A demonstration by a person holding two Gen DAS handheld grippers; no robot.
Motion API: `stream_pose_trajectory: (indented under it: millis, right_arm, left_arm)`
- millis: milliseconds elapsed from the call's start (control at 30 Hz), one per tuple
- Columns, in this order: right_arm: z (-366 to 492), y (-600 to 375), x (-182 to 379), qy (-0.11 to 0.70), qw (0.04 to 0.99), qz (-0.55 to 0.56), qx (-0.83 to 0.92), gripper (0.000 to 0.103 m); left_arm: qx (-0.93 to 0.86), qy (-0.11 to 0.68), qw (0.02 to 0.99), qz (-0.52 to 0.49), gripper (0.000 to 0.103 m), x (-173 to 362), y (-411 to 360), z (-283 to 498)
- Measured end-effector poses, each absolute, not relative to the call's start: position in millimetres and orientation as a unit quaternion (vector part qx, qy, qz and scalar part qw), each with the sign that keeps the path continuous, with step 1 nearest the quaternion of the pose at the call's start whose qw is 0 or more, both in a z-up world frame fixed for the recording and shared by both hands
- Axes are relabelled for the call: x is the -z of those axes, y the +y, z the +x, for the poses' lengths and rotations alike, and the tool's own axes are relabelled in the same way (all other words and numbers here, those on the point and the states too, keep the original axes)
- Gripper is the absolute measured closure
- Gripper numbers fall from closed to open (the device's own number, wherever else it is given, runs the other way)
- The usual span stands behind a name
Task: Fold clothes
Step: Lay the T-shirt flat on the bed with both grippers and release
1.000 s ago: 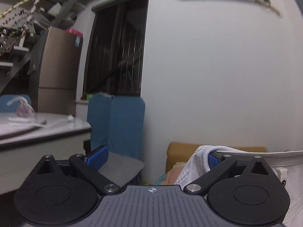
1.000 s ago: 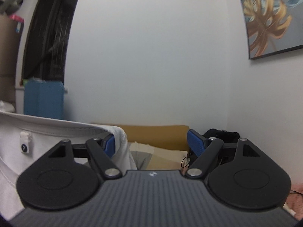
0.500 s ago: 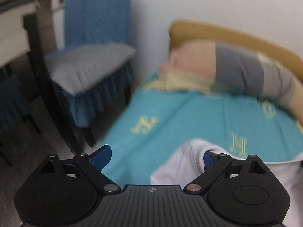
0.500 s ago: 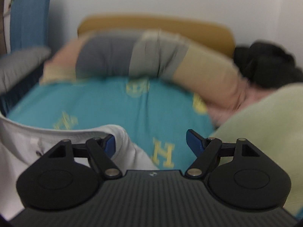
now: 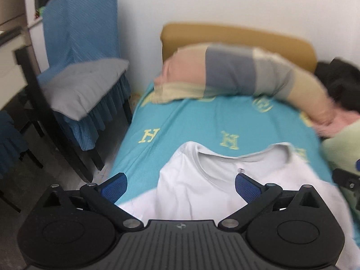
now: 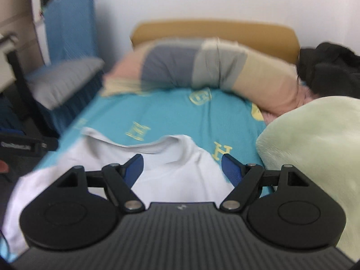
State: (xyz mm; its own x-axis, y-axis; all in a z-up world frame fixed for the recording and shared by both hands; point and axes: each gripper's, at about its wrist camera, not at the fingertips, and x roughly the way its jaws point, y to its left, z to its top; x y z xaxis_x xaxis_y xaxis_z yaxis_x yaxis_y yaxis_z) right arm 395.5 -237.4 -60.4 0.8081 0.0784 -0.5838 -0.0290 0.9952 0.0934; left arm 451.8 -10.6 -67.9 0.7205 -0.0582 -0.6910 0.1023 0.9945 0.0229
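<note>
A white T-shirt point(image 5: 202, 186) lies spread on the teal bedsheet point(image 5: 191, 121), its collar toward the headboard. My left gripper point(image 5: 180, 185) hovers over the shirt's left shoulder, open wide, with one blue pad above the sheet and the other above the collar area. My right gripper point(image 6: 183, 168) is open over the shirt's point(image 6: 191, 155) right shoulder. Neither pair of pads presses on cloth. Whether a finger still touches the shirt I cannot tell. Each gripper shows at the edge of the other's view: right gripper point(image 5: 346, 177), left gripper point(image 6: 22, 146).
A long patchwork pillow point(image 5: 236, 72) lies across the head of the bed. A pale green blanket point(image 6: 315, 146) is heaped at the right, with dark clothing point(image 6: 333, 67) behind it. A chair with a grey cushion point(image 5: 85, 85) stands left of the bed.
Both grippers tipped down from facing the wall to facing the bed and sank. The shirt, which hung from their inner fingers, now lies on the sheet.
</note>
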Motion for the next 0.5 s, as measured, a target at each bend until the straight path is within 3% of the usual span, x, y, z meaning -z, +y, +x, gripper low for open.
stream_pose_trajectory:
  millis: [200, 500]
  right_arm:
    - [272.1, -227.7, 14.0, 0.245, 0.967, 0.062, -0.037, 0.025]
    - [132.3, -222.8, -14.7, 0.219, 0.973, 0.060, -0.034, 0.025]
  left_arm:
    - [0.061, 0.335, 0.940, -0.021, 0.000, 3.6, 11.6, 306.1]
    - [0.041, 0.347, 0.933, -0.086, 0.002, -17.3, 42.7, 181.3]
